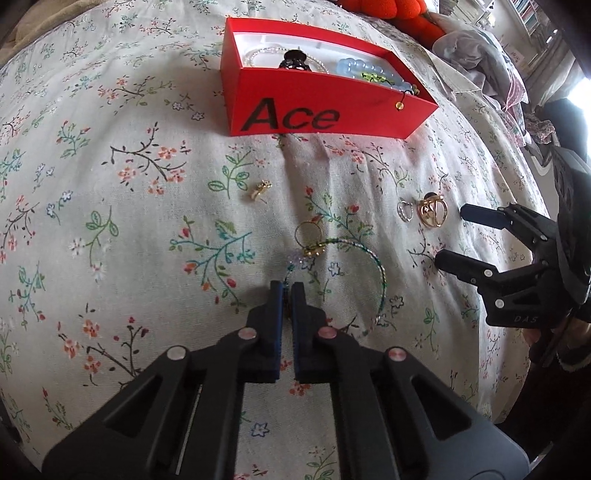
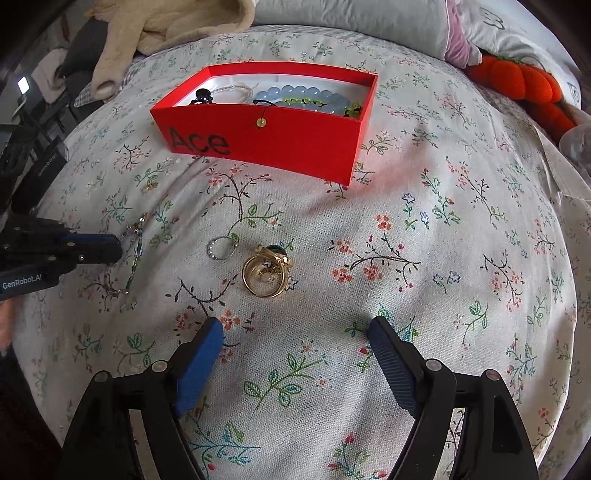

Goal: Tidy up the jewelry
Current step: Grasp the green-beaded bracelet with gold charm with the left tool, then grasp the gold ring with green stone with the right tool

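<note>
A red box (image 1: 314,114) marked "Ace" (image 2: 295,144) sits on the floral bedspread and holds pale blue beads (image 1: 365,68), a pearl string and a dark piece. My left gripper (image 1: 287,288) is shut on one end of a thin green beaded bracelet (image 1: 373,258) that lies on the cloth. A thin gold ring (image 1: 309,240) lies on the bracelet. A small gold earring (image 1: 260,190) lies to the left. My right gripper (image 2: 293,328) is open and empty just short of a large gold ring (image 2: 267,271) and a small silver ring (image 2: 221,248).
Orange plush (image 2: 524,83), pillows (image 2: 351,22) and a cream towel (image 2: 162,26) lie beyond the box. Crumpled clothes (image 1: 480,51) lie at the bed's far right in the left wrist view.
</note>
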A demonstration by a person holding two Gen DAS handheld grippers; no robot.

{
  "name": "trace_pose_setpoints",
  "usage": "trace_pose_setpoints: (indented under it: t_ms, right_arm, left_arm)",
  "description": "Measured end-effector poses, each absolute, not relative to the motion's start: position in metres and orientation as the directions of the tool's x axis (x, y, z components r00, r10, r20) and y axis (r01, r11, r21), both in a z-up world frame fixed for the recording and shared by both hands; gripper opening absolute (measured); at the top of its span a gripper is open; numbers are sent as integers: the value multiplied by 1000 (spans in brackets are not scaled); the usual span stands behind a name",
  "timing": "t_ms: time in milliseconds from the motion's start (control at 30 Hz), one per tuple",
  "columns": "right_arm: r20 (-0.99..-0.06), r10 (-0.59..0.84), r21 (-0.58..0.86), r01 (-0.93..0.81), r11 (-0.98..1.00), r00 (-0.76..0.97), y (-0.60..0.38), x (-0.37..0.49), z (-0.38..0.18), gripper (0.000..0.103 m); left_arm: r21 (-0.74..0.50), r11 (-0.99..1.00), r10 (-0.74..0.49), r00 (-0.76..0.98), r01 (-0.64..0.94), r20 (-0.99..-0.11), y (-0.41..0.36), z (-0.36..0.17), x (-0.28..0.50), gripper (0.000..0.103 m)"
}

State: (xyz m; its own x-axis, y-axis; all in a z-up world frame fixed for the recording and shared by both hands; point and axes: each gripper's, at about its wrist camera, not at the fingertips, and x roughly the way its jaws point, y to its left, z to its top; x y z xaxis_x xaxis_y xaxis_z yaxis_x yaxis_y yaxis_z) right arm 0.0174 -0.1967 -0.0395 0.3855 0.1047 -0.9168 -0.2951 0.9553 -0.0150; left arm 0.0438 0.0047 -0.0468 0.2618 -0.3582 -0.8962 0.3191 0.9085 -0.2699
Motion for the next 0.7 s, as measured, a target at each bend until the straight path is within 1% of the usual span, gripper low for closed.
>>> trace_pose_setpoints:
  t_ms: [267, 500, 533, 700]
  right_arm:
    - [-908, 111, -13, -292, 956, 405, -189, 24, -30, 82]
    - [-912, 153, 63, -239, 969, 380, -186, 39, -24, 81]
    - [-912, 159, 76, -225, 971, 378, -187, 42, -23, 79]
    - [-917, 179, 128, -162, 979, 357, -194, 54, -20, 61]
  left_arm:
    - [-265, 912, -353, 274, 312, -895, 1, -36, 41, 3]
    - [-272, 916, -361, 309, 295, -880, 7, -21, 43, 3]
    - [-274, 917, -362, 315, 291, -878, 8, -19, 44, 3]
    - [-271, 923, -355, 334, 274, -873, 10, -13, 46, 3]
